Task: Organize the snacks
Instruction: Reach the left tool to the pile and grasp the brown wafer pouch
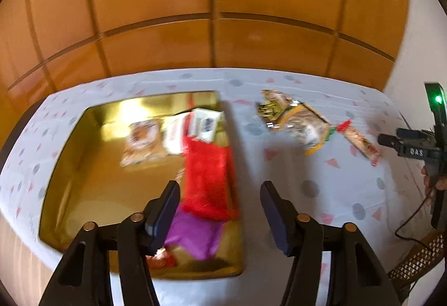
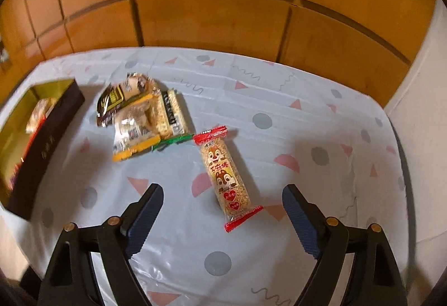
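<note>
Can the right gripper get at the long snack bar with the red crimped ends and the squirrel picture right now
Probably yes. The right gripper is open, the squirrel snack bar lies alone on the tablecloth between its fingers, nothing covering it.

Box (image 1: 69, 180): on the table (image 1: 293, 188), at its left side.
In the box: several snack packets; one flat packet (image 1: 144, 142) toward the back, a stack of packets (image 1: 205, 169) along the box's right wall.
Pile of packets (image 2: 142, 110): on the table, right of the box, apart from it.
Single snack bar (image 2: 227, 177): on the table, right of and nearer than the pile, its far end just beside the pile.
Cabinet doors (image 2: 218, 21): behind the table.
</note>
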Tool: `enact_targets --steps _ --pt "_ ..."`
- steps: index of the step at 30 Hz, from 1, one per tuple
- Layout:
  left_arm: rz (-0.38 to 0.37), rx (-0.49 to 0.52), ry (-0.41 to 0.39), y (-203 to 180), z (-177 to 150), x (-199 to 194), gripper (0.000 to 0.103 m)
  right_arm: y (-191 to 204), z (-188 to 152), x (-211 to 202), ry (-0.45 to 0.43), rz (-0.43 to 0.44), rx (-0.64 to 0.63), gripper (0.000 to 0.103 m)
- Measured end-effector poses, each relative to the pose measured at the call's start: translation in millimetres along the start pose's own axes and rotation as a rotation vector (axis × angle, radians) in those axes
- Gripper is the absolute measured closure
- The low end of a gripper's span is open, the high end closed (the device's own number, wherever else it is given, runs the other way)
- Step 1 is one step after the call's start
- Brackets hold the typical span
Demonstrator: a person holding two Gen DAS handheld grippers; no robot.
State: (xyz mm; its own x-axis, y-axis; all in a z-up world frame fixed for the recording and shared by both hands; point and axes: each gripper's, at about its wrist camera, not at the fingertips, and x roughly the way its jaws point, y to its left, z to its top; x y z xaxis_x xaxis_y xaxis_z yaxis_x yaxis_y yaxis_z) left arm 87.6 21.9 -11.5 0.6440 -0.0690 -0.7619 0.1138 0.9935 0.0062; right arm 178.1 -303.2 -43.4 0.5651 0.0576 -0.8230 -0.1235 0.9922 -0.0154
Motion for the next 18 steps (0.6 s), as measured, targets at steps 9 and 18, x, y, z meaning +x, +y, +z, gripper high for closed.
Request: enact_targets --steps 9,18 --pt "-0.184 -0.038 0.123 -41.3 43.4 55.7 0.057 -21.1 7.3 -11.5 -0.048 0.065 0.146 0.014" --pt "-0.013 0.196 0.112 -78.1 98.8 118.8 0.043 -21.3 10.1 -21.5 -0.085 0.1 0.156 0.012"
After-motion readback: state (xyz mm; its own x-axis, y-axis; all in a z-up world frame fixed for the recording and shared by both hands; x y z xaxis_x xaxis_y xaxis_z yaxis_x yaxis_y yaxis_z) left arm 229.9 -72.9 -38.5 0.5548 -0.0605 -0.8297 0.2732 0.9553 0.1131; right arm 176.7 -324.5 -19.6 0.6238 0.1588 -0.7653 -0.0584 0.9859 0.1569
